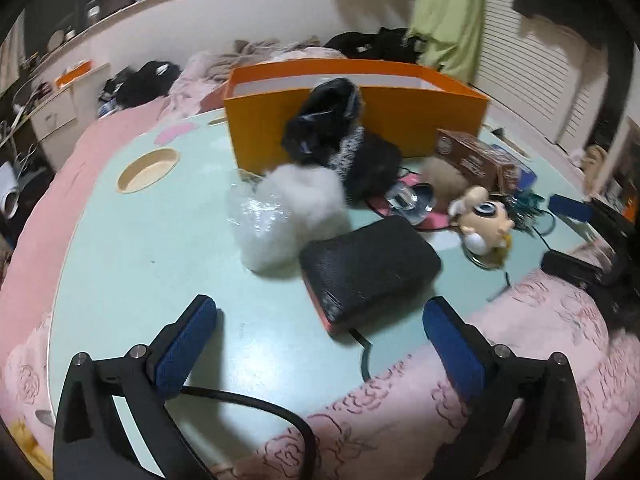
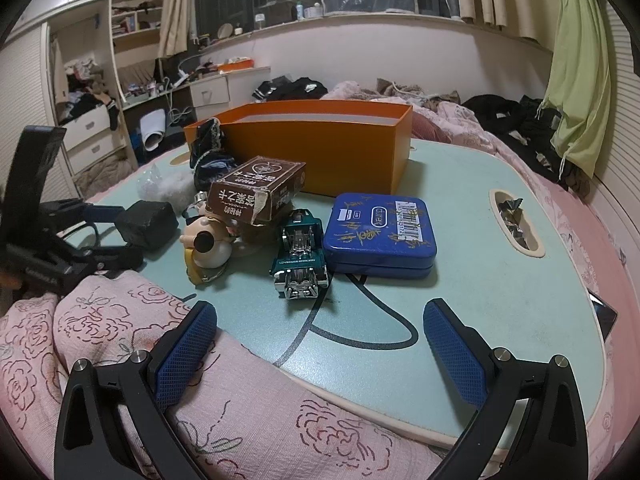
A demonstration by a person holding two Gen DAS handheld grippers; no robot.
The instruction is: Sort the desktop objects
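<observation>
in the left wrist view, starting at the left of the frame, the left gripper (image 1: 320, 320) has its fingers spread wide with nothing between them, just bare counter (image 1: 140, 248). a bit right of centre sits the black pouch (image 1: 370, 266), and a dark cable (image 1: 362, 350) runs out from under it toward the lower middle. if the fingers drop on the pouch from here, they'll probably snag that cable and drag it. just behind, the white fluffy bag (image 1: 280, 216) touches the pouch and looks light enough to get shoved off. the orange box (image 1: 356, 120) is at upper centre, with black stuff leaning on its front wall.

in the right wrist view the right gripper (image 2: 320, 344) is also wide open and empty, hovering low at the counter's near edge. the teal toy truck (image 2: 301, 254) and blue tin (image 2: 378, 236) sit touching, so grabbing one could nudge the other.
</observation>
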